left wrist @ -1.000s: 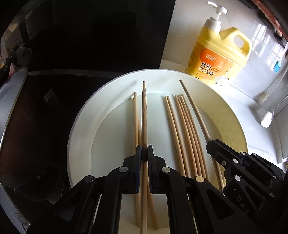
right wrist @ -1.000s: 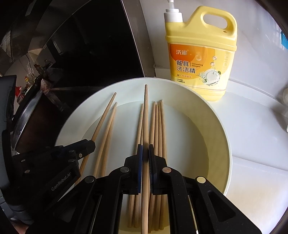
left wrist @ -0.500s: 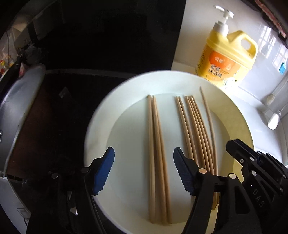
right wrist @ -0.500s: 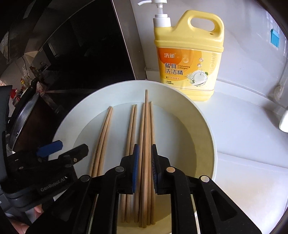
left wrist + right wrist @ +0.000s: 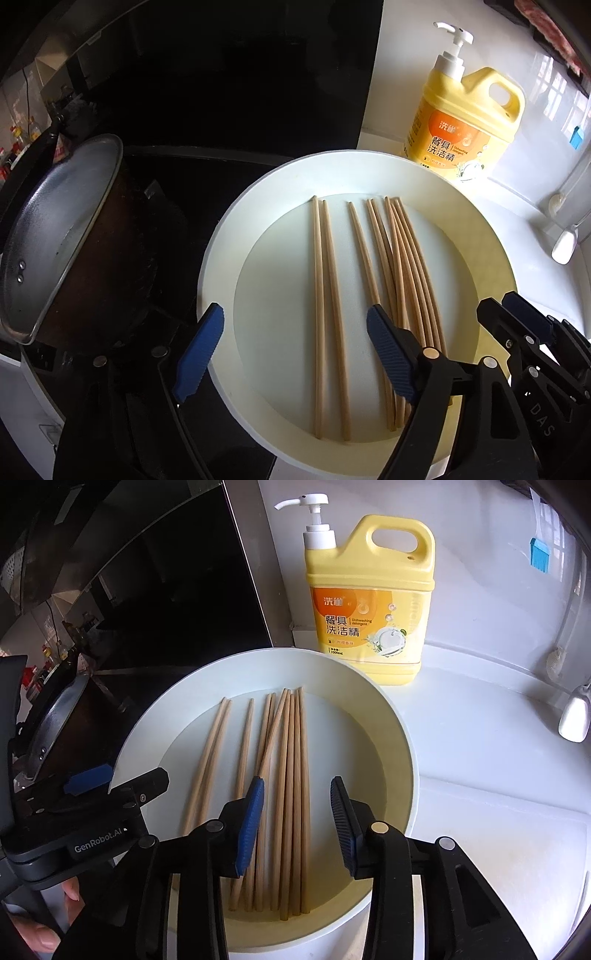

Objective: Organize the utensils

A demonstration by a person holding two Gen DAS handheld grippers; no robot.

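Both grippers have just let go. The left gripper (image 5: 295, 354) has spread its jaws wide, the right gripper (image 5: 297, 819) partway, nothing pinched. The thin wooden chopsticks (image 5: 280, 797) now all lie lengthwise in the round white plate (image 5: 399, 746); two pairs look placed.

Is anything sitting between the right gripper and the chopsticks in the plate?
Nothing visible does. The right gripper hangs directly over the chopsticks lying flat in the white plate, its jaws, which have just been opening, apart with no pad pressing on them. The left gripper is off to the side over the plate's rim.
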